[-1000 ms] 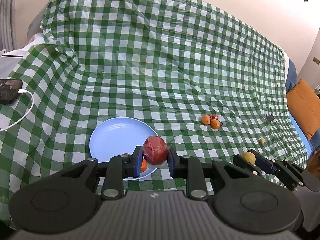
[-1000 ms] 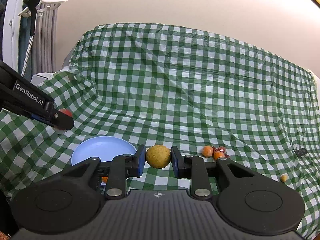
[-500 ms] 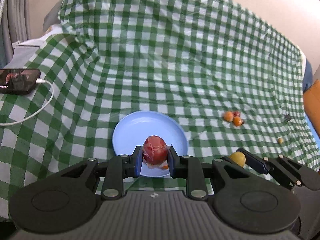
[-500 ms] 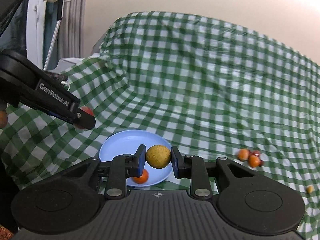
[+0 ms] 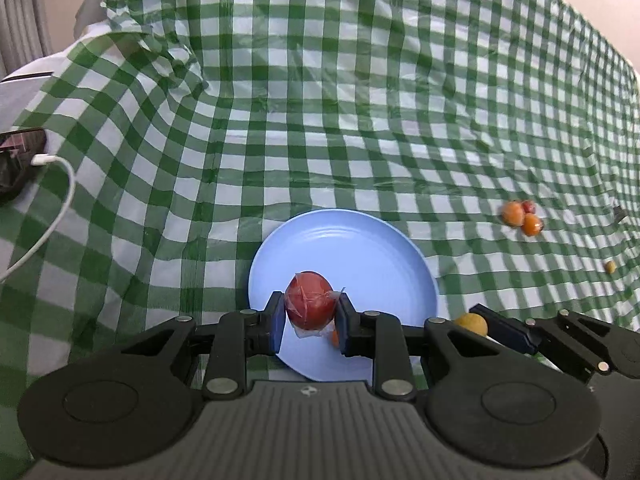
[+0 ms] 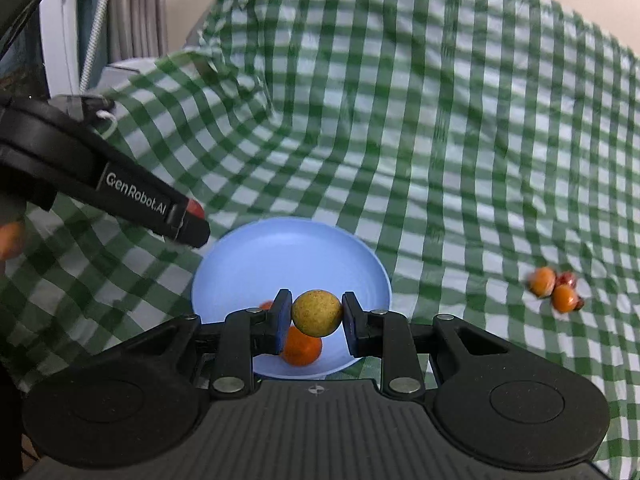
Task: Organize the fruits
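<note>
A light blue plate (image 5: 352, 248) (image 6: 280, 256) lies on the green checked cloth. My left gripper (image 5: 310, 316) is shut on a red fruit in clear wrap (image 5: 308, 298), held over the plate's near part. My right gripper (image 6: 316, 314) is shut on a yellow round fruit (image 6: 317, 313) above the plate's near rim. An orange fruit (image 6: 302, 350) lies on the plate below it. In the left wrist view the right gripper's finger (image 5: 504, 330) and its yellow fruit (image 5: 473, 323) show beside the plate. The left gripper's finger (image 6: 152, 204) crosses the right wrist view.
A small cluster of orange and red fruits (image 5: 522, 216) (image 6: 554, 290) lies on the cloth to the right, with one tiny yellow fruit (image 5: 610, 267) farther right. A phone (image 5: 16, 160) on a white cable (image 5: 52, 216) lies at the left. The cloth rises in folds behind.
Both grippers have moved forward and down toward the plate, each still holding its fruit. The plate now looks larger and sits right under both sets of fingers.
</note>
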